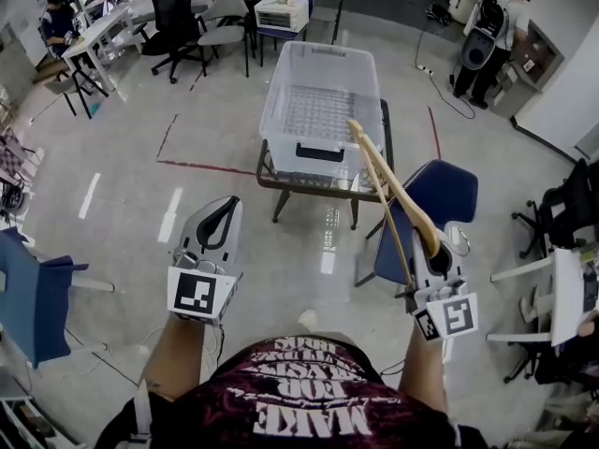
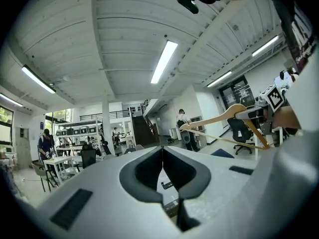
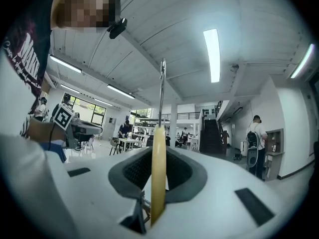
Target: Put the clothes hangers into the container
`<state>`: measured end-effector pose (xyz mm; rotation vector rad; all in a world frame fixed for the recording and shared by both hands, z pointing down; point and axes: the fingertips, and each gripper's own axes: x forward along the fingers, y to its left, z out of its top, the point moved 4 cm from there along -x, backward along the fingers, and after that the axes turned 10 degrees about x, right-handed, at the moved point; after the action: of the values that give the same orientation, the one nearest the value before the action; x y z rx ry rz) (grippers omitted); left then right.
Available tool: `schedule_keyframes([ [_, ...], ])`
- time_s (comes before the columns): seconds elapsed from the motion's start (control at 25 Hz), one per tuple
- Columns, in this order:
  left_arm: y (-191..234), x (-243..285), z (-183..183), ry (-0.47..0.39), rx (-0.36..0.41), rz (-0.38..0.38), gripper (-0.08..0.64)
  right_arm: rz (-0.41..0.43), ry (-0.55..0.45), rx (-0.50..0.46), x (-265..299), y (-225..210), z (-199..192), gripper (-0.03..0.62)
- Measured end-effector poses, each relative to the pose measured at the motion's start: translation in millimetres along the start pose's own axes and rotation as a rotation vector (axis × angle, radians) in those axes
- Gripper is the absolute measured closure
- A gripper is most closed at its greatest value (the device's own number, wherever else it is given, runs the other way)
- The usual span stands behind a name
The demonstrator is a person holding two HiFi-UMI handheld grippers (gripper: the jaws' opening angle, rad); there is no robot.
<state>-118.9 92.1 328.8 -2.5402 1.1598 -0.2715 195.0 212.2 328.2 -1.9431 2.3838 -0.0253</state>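
Observation:
A clear plastic container [image 1: 323, 101] stands on a small glass-topped table [image 1: 370, 187] ahead of me. My right gripper [image 1: 440, 251] is shut on a wooden clothes hanger [image 1: 393, 190], whose far end reaches up to the container's near right corner. In the right gripper view the hanger [image 3: 158, 173] stands on edge between the jaws of that gripper [image 3: 158, 153], with its metal hook [image 3: 162, 93] pointing up. My left gripper [image 1: 227, 204] is held level at the left, short of the table. Its jaws meet with nothing between them [image 2: 162, 151]. The hanger [image 2: 224, 118] also shows at the right of the left gripper view.
A blue chair [image 1: 430, 199] stands just right of the table, under the hanger. Another blue chair [image 1: 37, 297] is at the left edge. Office chairs [image 1: 178, 12] and desks line the back. A person [image 1: 496, 26] stands at the far right. Red tape [image 1: 201, 165] marks the floor.

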Motion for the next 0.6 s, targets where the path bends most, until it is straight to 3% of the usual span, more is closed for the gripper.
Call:
schedule_keyframes([
  [0.28, -5.9, 15.0, 21.8, 0.027, 0.020, 0.058, 0.552, 0.059, -0.054, 0.069, 20.3, -40.5, 1.2, 0.532],
  [0.6, -11.4, 8.9, 14.9, 0.056, -0.003, 0.079, 0.552, 0.083, -0.064, 0.076, 28.2, -47.8, 2.2, 0.532],
])
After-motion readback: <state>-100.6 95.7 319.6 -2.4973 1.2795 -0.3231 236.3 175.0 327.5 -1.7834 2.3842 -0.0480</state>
